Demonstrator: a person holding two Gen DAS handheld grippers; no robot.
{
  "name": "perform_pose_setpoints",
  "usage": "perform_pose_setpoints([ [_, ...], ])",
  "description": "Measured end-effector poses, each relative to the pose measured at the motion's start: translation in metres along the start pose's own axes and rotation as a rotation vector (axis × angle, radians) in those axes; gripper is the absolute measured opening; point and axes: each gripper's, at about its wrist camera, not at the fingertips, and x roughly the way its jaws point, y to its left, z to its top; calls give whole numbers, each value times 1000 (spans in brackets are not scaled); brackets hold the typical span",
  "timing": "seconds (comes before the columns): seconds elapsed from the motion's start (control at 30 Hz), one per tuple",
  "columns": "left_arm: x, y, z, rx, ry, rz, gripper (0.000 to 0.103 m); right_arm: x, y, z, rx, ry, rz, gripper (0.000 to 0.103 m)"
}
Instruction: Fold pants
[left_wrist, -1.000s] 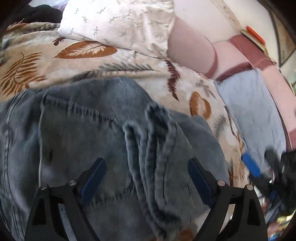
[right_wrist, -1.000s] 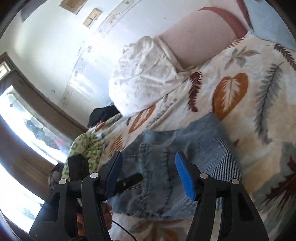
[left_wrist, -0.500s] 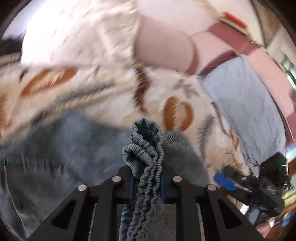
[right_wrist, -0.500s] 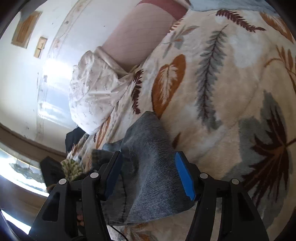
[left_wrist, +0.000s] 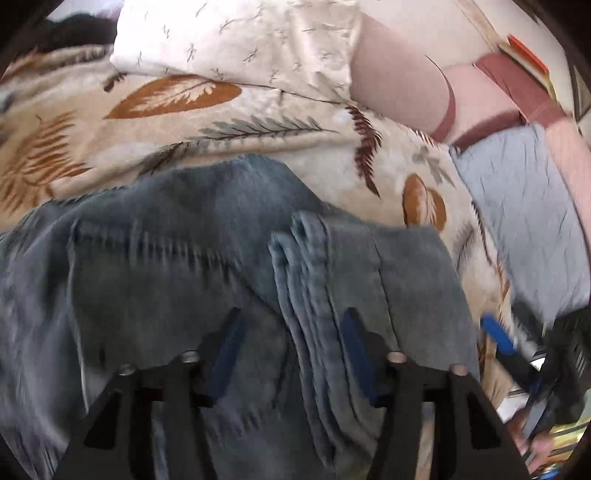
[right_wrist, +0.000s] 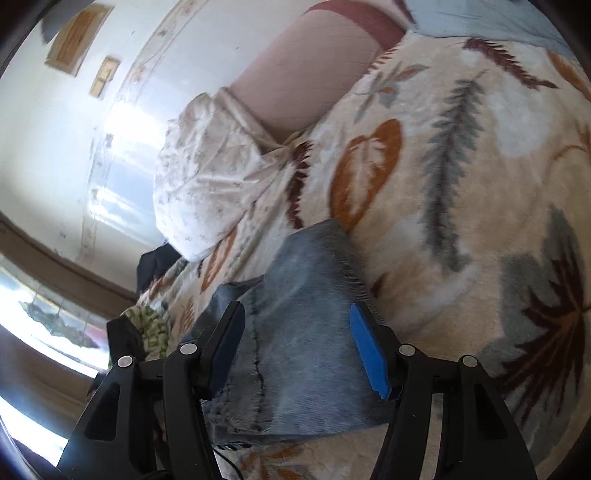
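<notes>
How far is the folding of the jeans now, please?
Partly done: the jeans already lie doubled on the leaf-print blanket, with a bunched fold on top. In hand: the left gripper has just been opening around that fold, pads off it. The right gripper is open over the denim. Left: flattening and any final fold.

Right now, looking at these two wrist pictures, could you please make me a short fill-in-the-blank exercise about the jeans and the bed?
1. The pants are made of blue ____.
2. They lie on a blanket printed with ____.
3. The pads of the left hand-held gripper are ____ in colour.
4. Behind the blanket, a white ____ leans next to a pink bolster.

Missing words: denim; leaves; blue; pillow
</notes>
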Motion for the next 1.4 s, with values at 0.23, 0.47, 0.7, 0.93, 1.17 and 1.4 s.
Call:
perform_pose_setpoints([
  [0.23, -42, -50, -36, 135, -216, 59, 66, 33, 45, 19, -180, 50, 82, 57],
  [0.47, 11, -44, -58, 177, -72, 129, 66, 99, 18, 39, -116, 215, 50, 57],
  [0.7, -2, -40, -59, 141, -70, 111, 65, 120, -6, 48, -19, 289, 62, 55],
  [0.93, -22, -44, -15, 115, -185, 143, 65, 56, -1, 38, 22, 237, 161, 61],
  [1.17, 27, -41, 3, 158, -100, 339, 66, 34, -15, -17, 102, 356, 195, 61],
  [1.4, 21, -31, -5, 141, -104, 332, 69, 52, -35, -31, 162, 440, 134, 57],
])
